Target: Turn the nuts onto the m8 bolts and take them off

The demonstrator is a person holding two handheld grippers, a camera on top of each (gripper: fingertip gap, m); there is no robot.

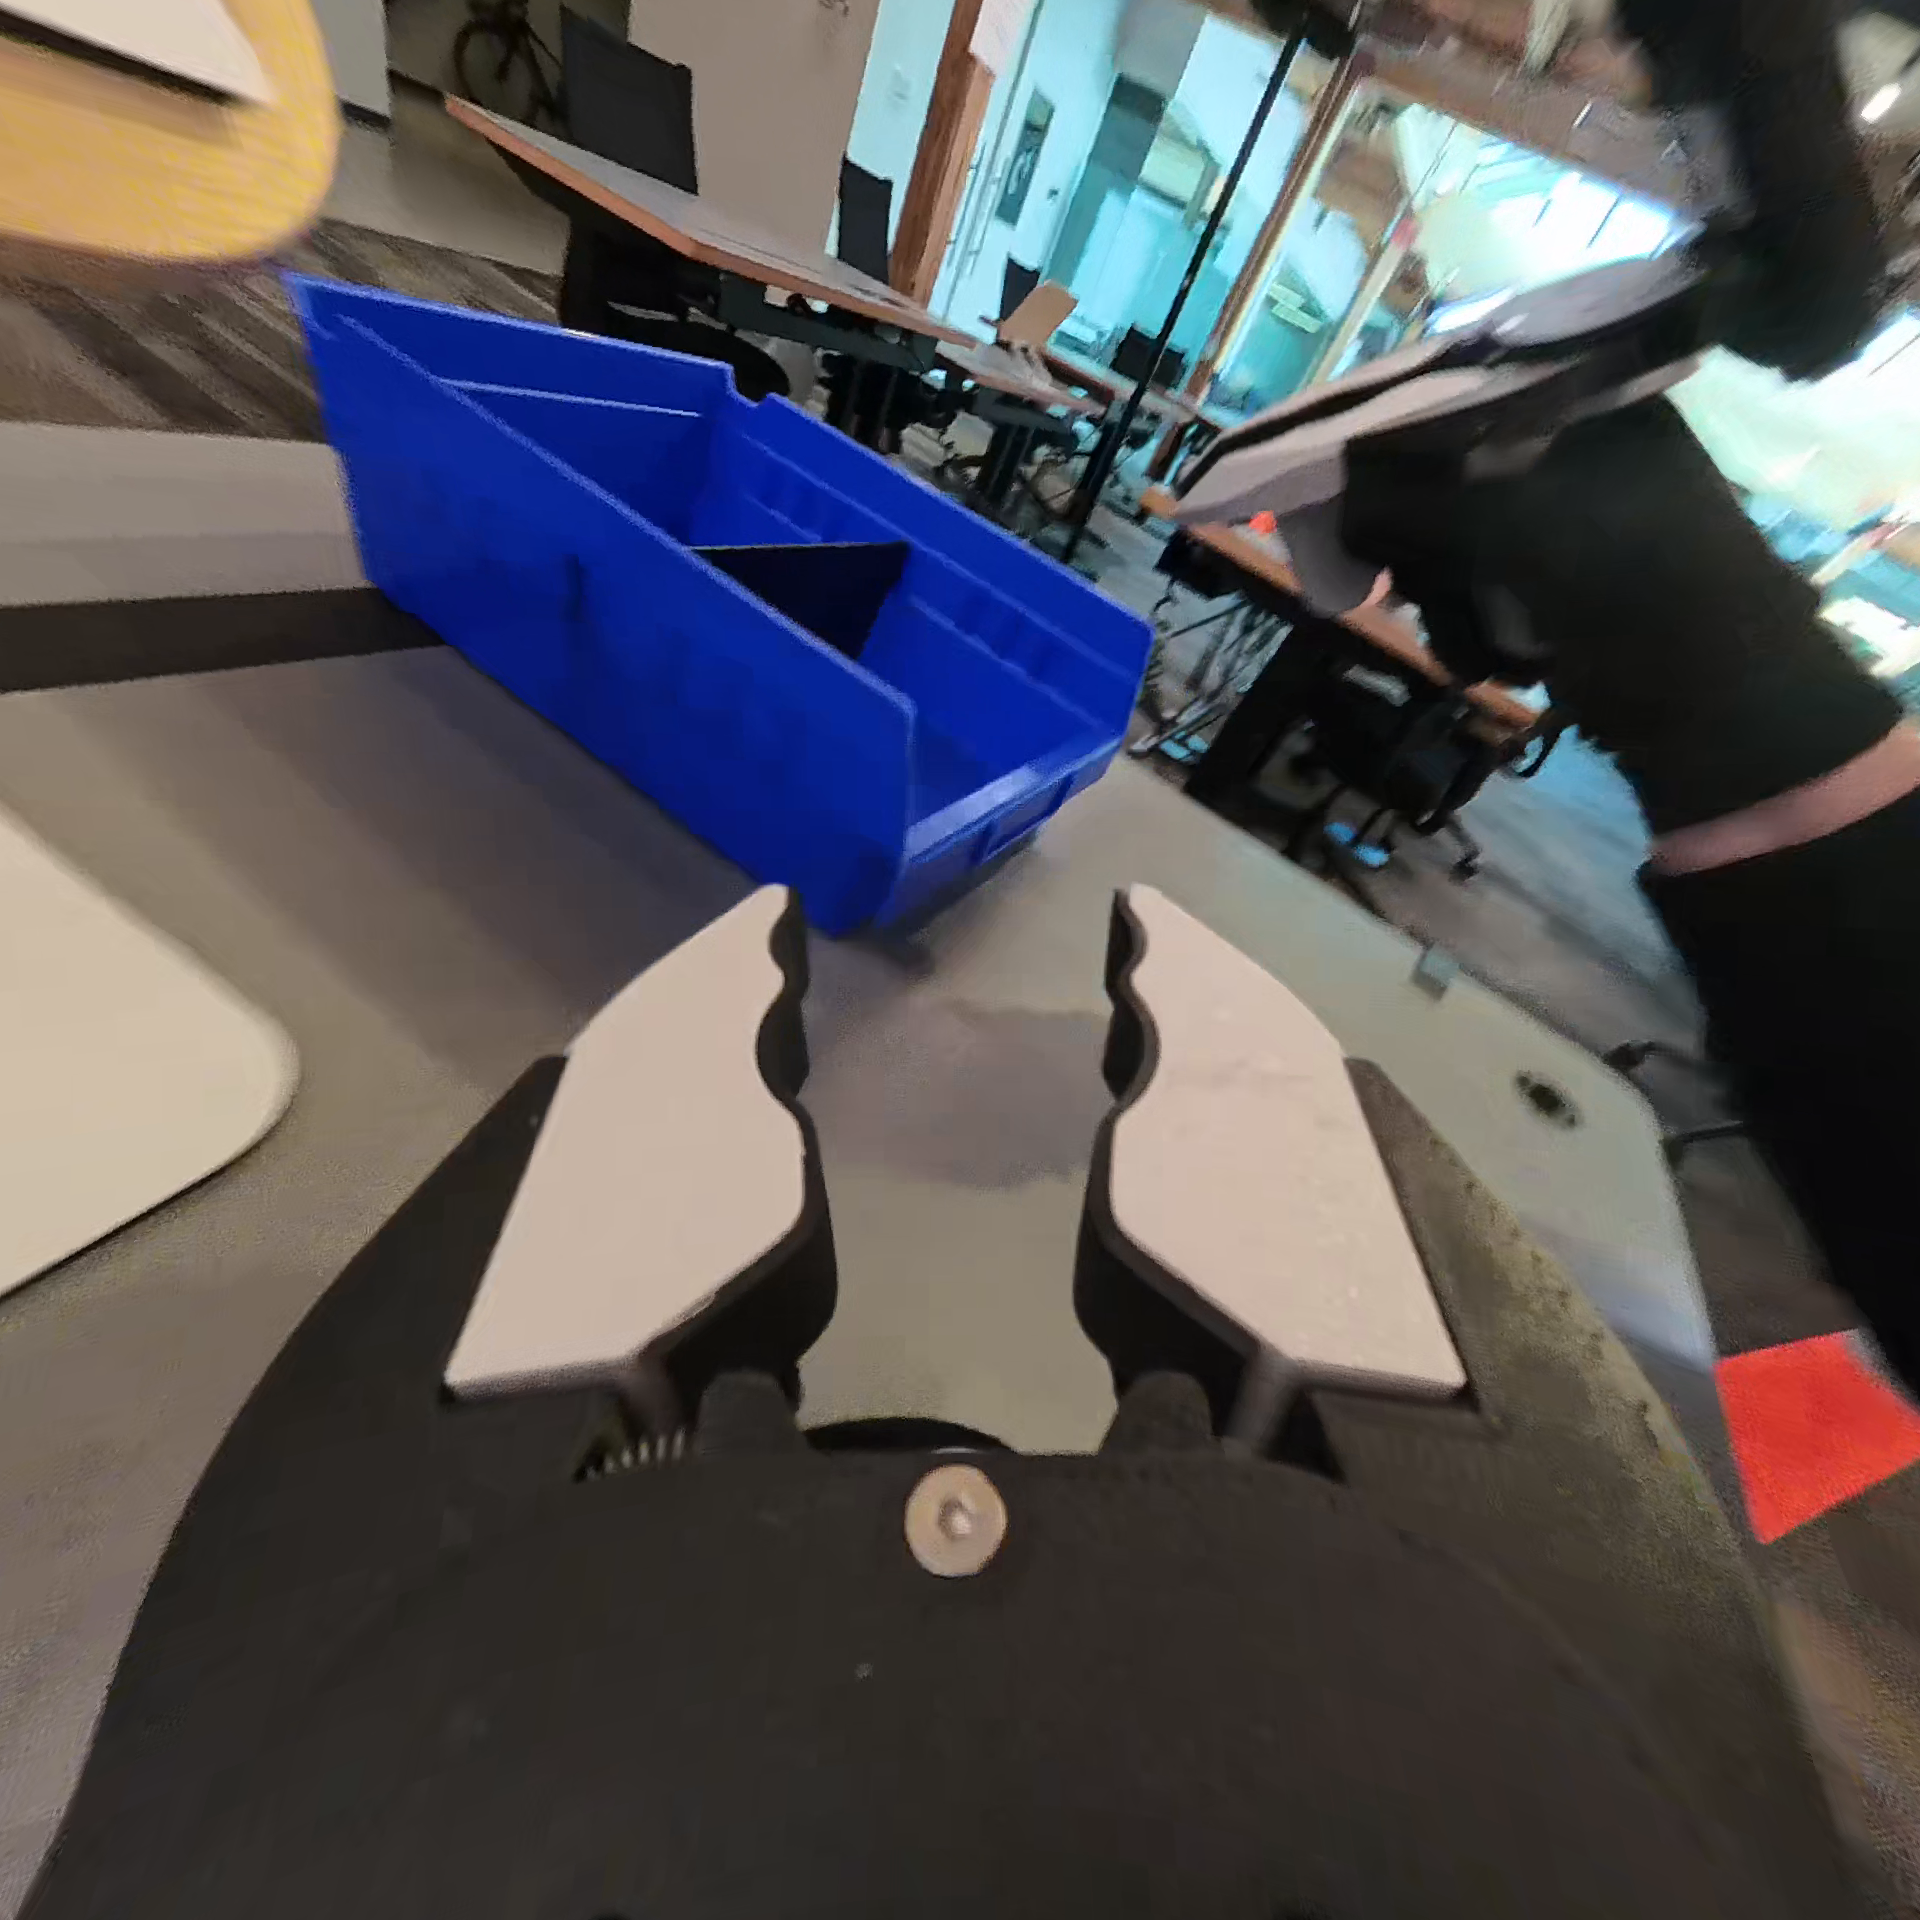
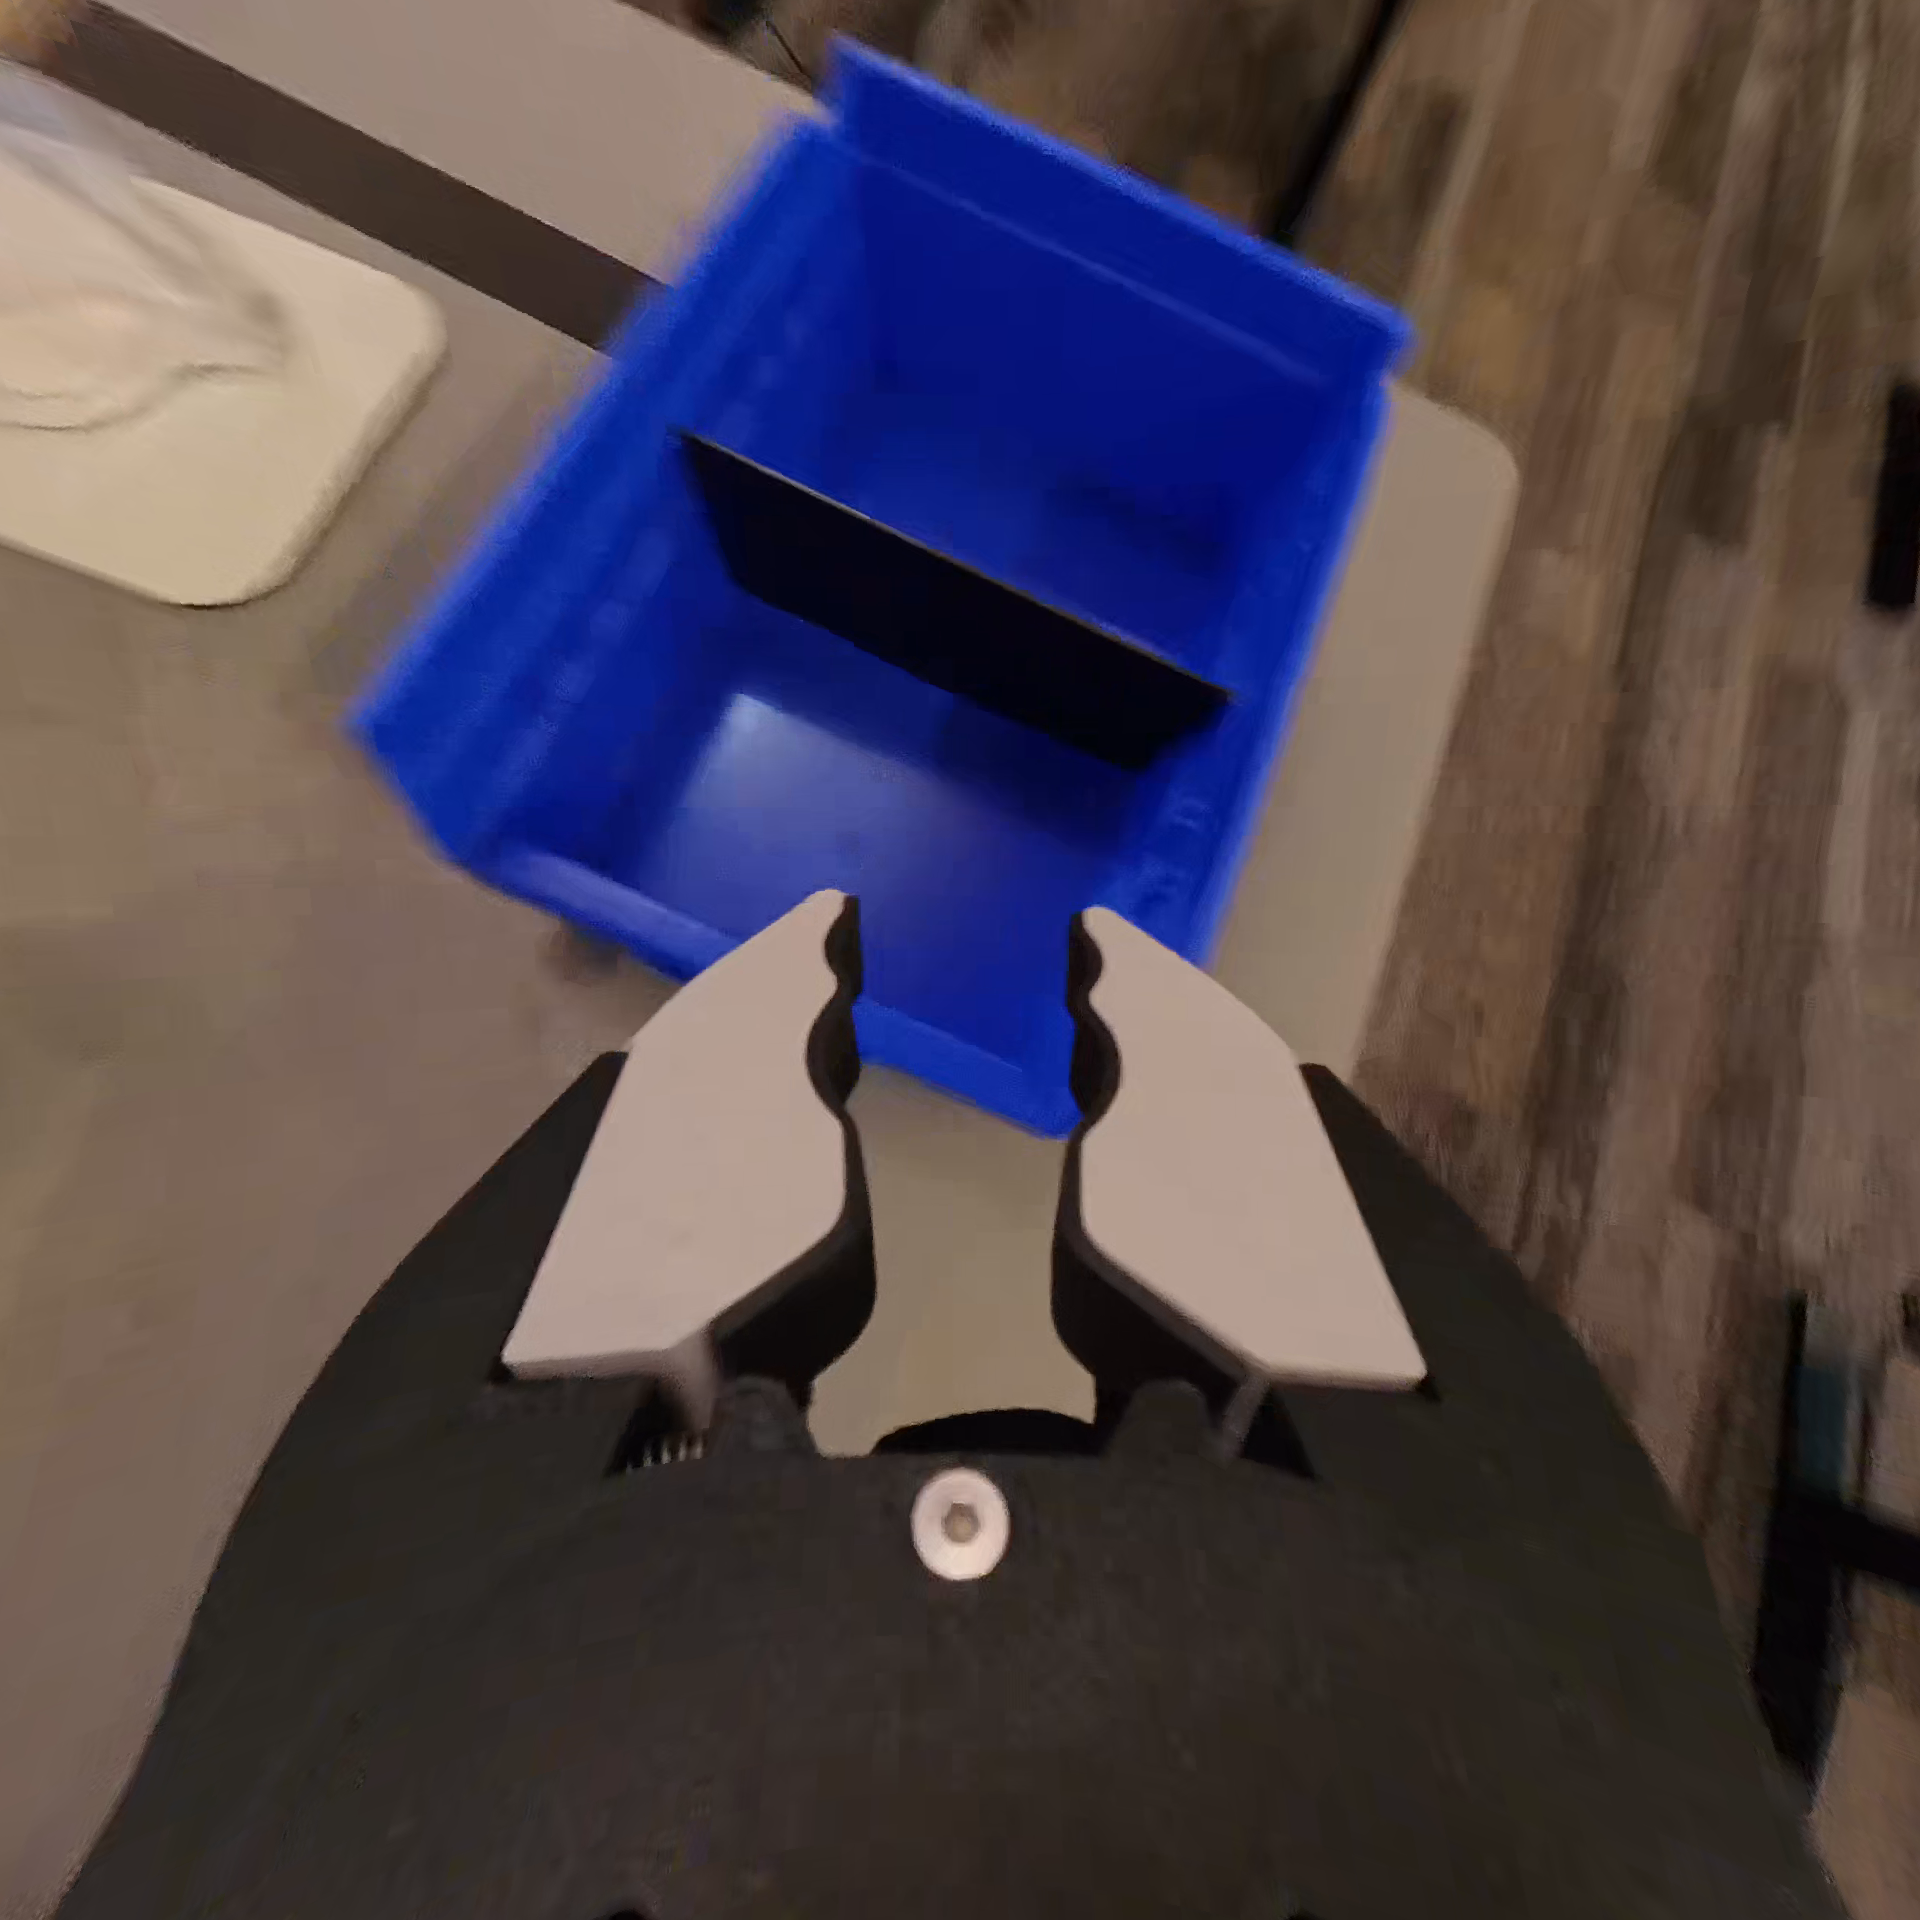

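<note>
A blue plastic bin (image 1: 665, 623) with a black divider (image 1: 821, 592) stands on the grey table (image 1: 312, 831). My left gripper (image 1: 956, 914) is open with nothing between its pads, low over the table just short of the bin's near corner. In the right wrist view the bin (image 2: 1278, 769) lies below me, its divider (image 2: 935, 613) across the middle. My right gripper (image 2: 966, 925) is open and empty above the bin's near compartment, whose floor shows bare. I see no nuts or bolts; the far compartment is blurred.
A white mat (image 1: 114, 1070) lies on the table to the left; it also shows in the right wrist view (image 2: 208, 436). A person in black (image 1: 1662, 623) stands at the right past the table edge. Red tape (image 1: 1808, 1434) marks the table's right side. Wood floor (image 2: 1662, 727) lies beyond. One gripper's finger ends stand about 25 centimetres off the other's.
</note>
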